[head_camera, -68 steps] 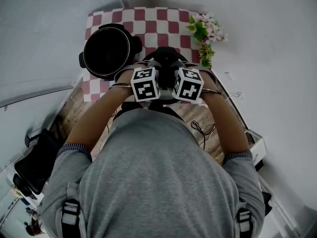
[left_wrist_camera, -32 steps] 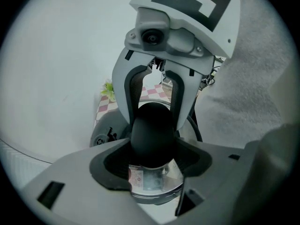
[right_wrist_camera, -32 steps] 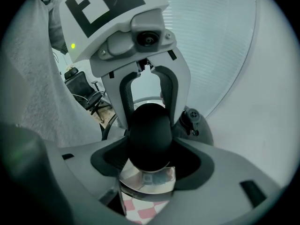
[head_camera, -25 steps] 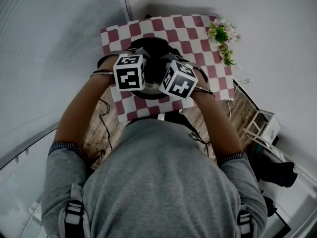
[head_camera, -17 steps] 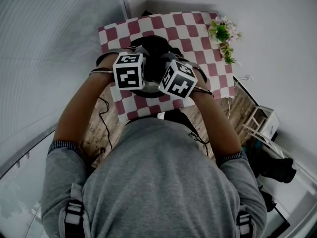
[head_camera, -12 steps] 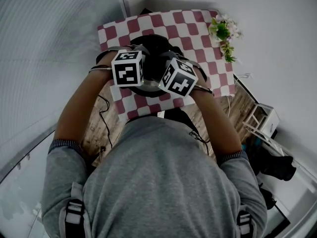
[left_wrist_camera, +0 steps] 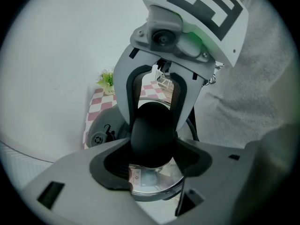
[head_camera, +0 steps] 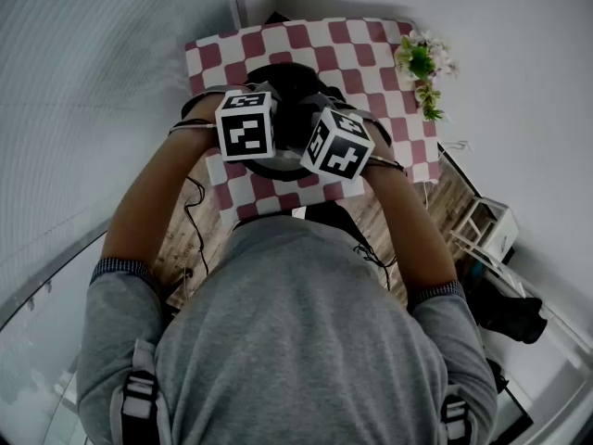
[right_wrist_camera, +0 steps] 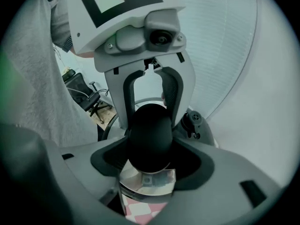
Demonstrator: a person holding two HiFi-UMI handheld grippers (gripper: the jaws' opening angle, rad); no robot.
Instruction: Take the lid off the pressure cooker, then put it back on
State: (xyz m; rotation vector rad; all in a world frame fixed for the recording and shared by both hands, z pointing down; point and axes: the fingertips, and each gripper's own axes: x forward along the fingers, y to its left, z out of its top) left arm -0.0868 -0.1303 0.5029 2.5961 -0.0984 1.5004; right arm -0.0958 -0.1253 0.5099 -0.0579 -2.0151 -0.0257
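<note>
Both grippers hold the pressure cooker lid by its black knob [head_camera: 293, 100] from opposite sides. In the left gripper view the knob [left_wrist_camera: 152, 130] fills the space between my left gripper's [left_wrist_camera: 152, 161] pads, with the shiny lid [left_wrist_camera: 157, 184] below it. The right gripper [right_wrist_camera: 150, 162] is shut on the same knob [right_wrist_camera: 149, 132] above the lid [right_wrist_camera: 143, 182]. The dark cooker body [left_wrist_camera: 99, 136] sits under the lid on the checked cloth [head_camera: 371, 58]. Whether the lid rests on it or hovers just above it is hidden.
A bunch of artificial flowers [head_camera: 422, 68] stands at the cloth's right edge. Cables [head_camera: 372, 248] lie on the wooden tabletop [head_camera: 181, 244] near the person's body. A white stool [head_camera: 486, 228] stands on the floor to the right, and an office chair [right_wrist_camera: 89, 101] beyond.
Since the earliest frame the lid has been carried left, from beside the open cooker to over it. Over the last second both grippers have barely shifted.
</note>
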